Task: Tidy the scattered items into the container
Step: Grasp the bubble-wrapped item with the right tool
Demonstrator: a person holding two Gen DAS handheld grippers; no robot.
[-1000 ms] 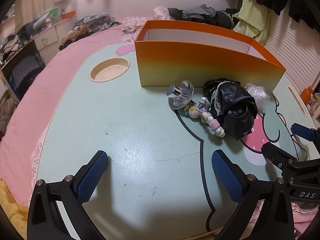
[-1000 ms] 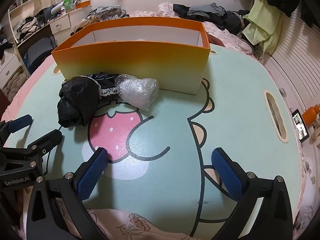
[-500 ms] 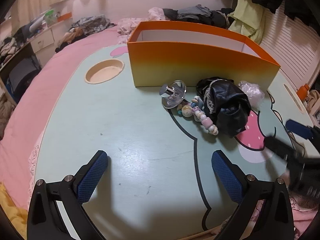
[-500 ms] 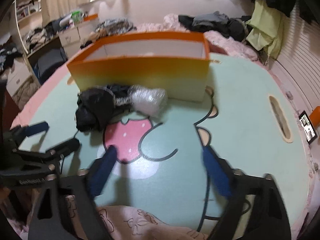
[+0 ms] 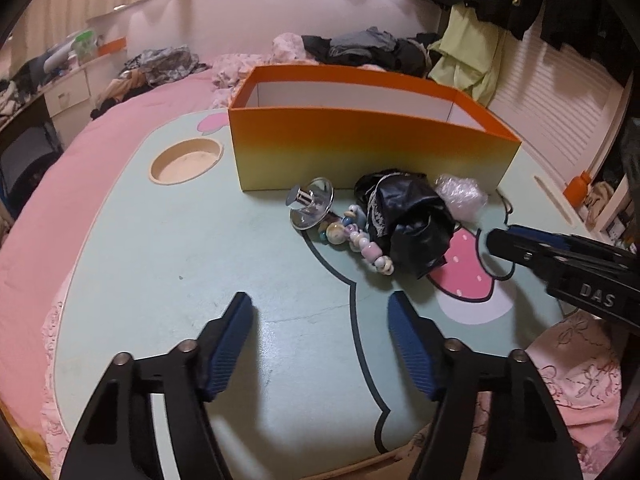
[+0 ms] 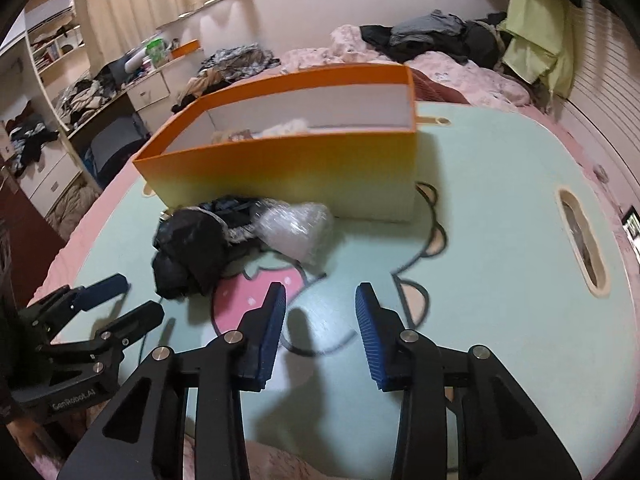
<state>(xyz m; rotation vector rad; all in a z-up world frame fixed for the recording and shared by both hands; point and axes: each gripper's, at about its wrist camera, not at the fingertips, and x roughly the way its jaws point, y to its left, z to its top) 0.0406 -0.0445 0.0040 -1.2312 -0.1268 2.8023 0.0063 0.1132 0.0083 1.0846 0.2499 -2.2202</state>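
**Grippers narrowing over bare table; pile not yet touched**

Left gripper [image 5: 320,320], left wrist view: jaws have just been closing, stand apart, nothing between them. Ahead, just before the tall orange cardboard box [image 5: 372,152]: shiny metal disc with knob [image 5: 311,208], string of pastel beads [image 5: 360,242], crumpled black cloth with lace trim [image 5: 408,222], clear plastic wad [image 5: 460,196].

Right wrist view: right gripper [image 6: 320,320] also just been closing, narrow gap, empty, near the black cloth. Some pale items already lie inside the box. Judgement: four items remain; early stage.
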